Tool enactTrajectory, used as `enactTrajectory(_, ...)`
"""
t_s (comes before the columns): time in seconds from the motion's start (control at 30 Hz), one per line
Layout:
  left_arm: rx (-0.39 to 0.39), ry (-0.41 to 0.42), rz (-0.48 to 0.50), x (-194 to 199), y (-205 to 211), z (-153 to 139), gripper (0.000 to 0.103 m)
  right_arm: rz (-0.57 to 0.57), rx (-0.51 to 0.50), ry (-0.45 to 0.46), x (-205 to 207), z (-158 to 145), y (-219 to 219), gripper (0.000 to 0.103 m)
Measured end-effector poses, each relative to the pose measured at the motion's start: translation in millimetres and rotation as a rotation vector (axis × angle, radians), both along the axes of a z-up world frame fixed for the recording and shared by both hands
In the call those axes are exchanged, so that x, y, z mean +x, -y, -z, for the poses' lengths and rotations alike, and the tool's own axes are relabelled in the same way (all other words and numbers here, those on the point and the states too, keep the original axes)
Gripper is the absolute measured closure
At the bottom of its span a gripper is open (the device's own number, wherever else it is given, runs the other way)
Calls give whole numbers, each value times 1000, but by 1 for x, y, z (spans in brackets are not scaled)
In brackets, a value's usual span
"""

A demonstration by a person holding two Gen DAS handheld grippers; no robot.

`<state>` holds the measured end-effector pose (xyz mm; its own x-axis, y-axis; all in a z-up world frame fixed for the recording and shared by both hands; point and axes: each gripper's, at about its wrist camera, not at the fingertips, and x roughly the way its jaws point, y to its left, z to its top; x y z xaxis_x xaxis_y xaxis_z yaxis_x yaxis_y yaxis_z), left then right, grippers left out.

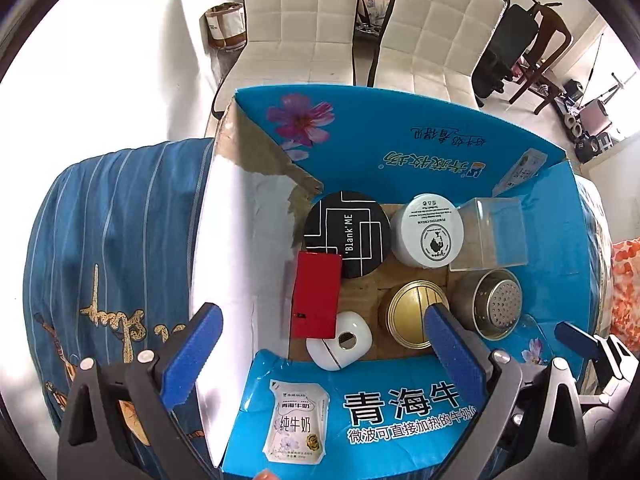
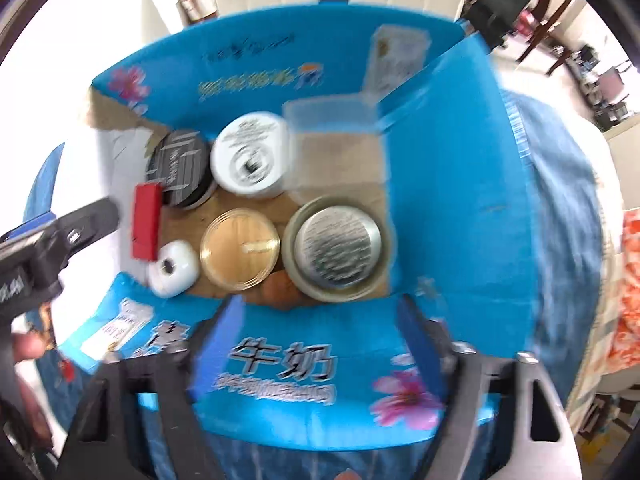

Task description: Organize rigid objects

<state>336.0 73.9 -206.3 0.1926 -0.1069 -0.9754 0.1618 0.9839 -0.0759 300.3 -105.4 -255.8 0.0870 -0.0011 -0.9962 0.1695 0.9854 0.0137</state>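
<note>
An open blue milk carton box (image 1: 400, 152) (image 2: 460, 184) holds several rigid objects: a black round tin (image 1: 347, 233) (image 2: 180, 170), a white cream jar (image 1: 427, 230) (image 2: 250, 152), a clear plastic box (image 1: 490, 234) (image 2: 336, 152), a red box (image 1: 317, 294) (image 2: 146, 220), a white oval case (image 1: 340, 340) (image 2: 174, 268), a gold-lidded tin (image 1: 412, 314) (image 2: 239, 254) and a steel strainer cup (image 1: 494, 304) (image 2: 340, 248). My left gripper (image 1: 324, 356) is open and empty above the box's near flap. My right gripper (image 2: 316, 344) is open and empty over the near flap; that view is blurred.
The box sits on a blue striped cloth (image 1: 112, 240) over a bed. White chairs (image 1: 312, 20) stand behind it. An orange patterned cloth (image 2: 628, 288) lies at the right. The left gripper's body (image 2: 48, 240) shows at the left edge of the right wrist view.
</note>
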Motion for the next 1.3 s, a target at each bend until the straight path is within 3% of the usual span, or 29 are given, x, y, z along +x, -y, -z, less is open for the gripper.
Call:
enactTrajectory(0.07, 2, -2, 2, -2, 1, 0, 0, 21, 0, 12, 1, -2, 5, 0)
enactTrajectory(0.33, 20, 12, -3, -1, 17, -1, 0, 54, -3, 10, 2, 7, 22, 0)
enactTrajectory(0.5, 15, 78, -1, -15, 19, -32, 0, 53, 30, 19, -6, -2, 25, 0)
enactTrajectory(0.73, -16, 213, -10, -73, 23, -121, 0, 34, 34, 174, -41, -90, 26, 0)
enactTrajectory(1.0, -27, 328, 0, -144, 25, -211, 0, -23, 12, 344, -121, -205, 21, 0)
enactTrajectory(1.3, -45, 405, -26, -198, 12, -276, 0, -28, 47, 422, -192, -286, 18, 0)
